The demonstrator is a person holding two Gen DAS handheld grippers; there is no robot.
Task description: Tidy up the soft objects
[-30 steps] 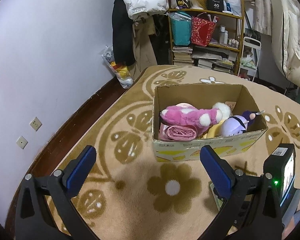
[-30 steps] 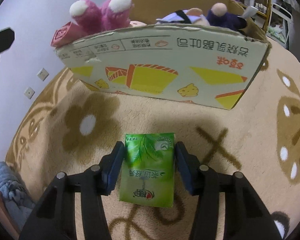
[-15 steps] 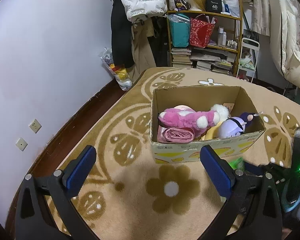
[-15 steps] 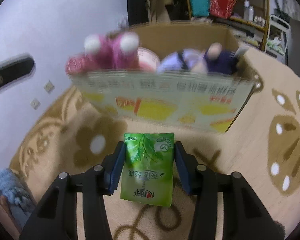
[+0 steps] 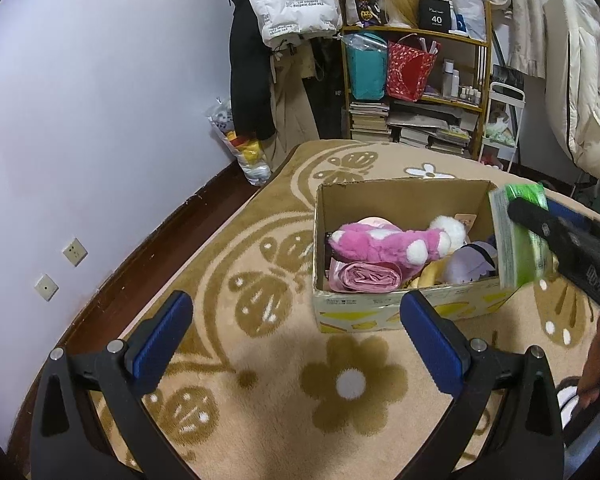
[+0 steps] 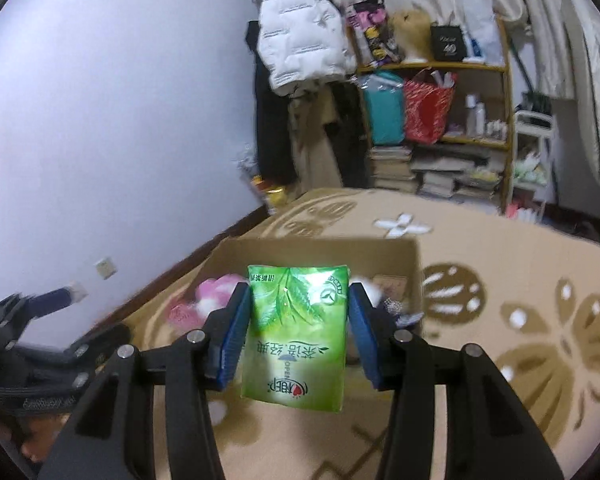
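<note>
The left gripper (image 5: 296, 334) hung over the rug (image 5: 260, 360) with its jaws spread wide and nothing between them. Ahead sat the box (image 5: 404, 314), already holding a pink plush (image 5: 384, 246) and a pink roll (image 5: 364, 278). At the right, the right gripper (image 6: 298, 330) had its jaws clenched on the long sides of a green tissue pack (image 6: 298, 330), raised above the near right corner of the box.

The pack looked light and soft, its film wrapper likely slippery; squeezing the two long sides across the middle seemed the sound hold, firm enough to dent it slightly without bursting the wrap.

A second ago the pack lay flat on the rug in front of the box. It had since risen clear of the rug, and the view had tipped up over the rim. The left gripper had not moved.
</note>
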